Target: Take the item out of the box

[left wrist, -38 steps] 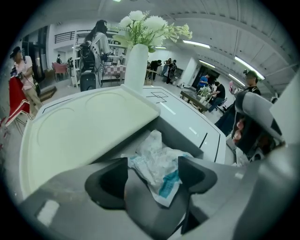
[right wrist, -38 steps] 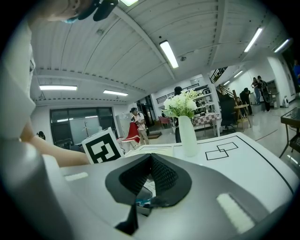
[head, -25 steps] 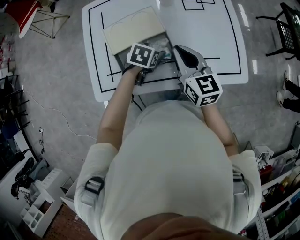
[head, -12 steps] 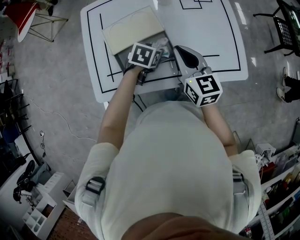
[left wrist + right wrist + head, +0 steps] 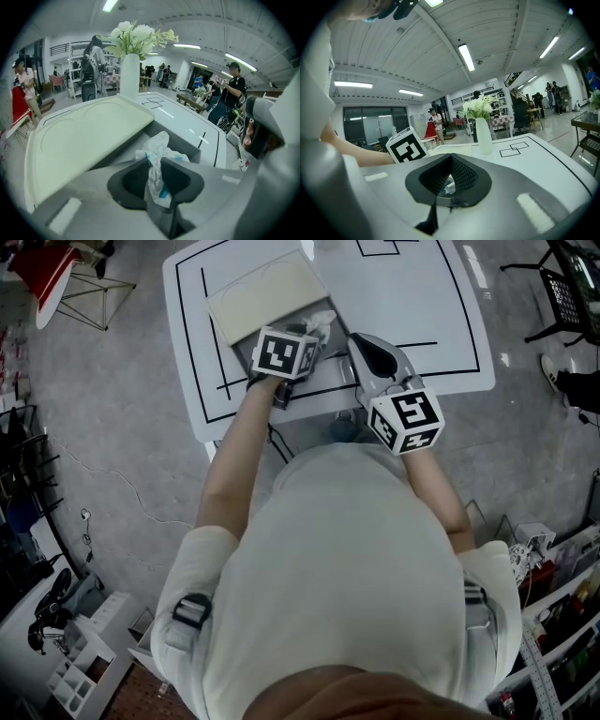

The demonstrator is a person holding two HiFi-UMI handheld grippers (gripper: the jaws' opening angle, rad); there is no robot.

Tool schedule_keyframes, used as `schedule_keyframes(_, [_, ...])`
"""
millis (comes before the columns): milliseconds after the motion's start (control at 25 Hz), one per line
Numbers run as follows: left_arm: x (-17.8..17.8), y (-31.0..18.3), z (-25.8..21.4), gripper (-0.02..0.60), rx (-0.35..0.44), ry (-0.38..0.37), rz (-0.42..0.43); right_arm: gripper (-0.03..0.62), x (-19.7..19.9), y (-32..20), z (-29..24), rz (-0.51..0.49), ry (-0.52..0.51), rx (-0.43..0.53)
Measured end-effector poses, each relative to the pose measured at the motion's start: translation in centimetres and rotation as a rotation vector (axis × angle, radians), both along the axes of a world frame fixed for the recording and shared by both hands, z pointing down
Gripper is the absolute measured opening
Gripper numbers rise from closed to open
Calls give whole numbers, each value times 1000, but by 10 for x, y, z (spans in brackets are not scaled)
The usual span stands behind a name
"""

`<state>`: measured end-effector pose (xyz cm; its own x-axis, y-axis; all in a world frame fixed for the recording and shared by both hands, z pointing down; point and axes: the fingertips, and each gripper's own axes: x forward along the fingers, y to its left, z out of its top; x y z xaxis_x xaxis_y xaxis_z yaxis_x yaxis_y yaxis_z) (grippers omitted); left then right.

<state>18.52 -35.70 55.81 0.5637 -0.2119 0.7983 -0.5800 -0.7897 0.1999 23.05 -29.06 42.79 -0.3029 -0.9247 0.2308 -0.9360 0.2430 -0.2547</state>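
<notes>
Left gripper (image 5: 154, 161) has just been closing and now it's clamped on the crumpled white-and-blue packet (image 5: 157, 144). The packet has perked up since a second ago, long axis upright, top pointing toward the open lid (image 5: 84, 136), over the grey box (image 5: 187, 140). Right gripper (image 5: 451, 157) sits closed and empty beside the box.

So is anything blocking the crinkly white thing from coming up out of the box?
Nothing visible is. The lid is swung open to one side, so the box is open above. The left tool has just been closing and now pinches the white wrapper.
</notes>
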Motion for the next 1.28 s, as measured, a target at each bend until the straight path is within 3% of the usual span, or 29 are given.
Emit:
schedule_keyframes(640, [-31,27,-55,81,79,125,-47,-2,-32,42,-13,31,16,28])
schedule_keyframes(1280, [-89,74,-77,81,108,218,-67,-2,-85,87,-21,90,28,60])
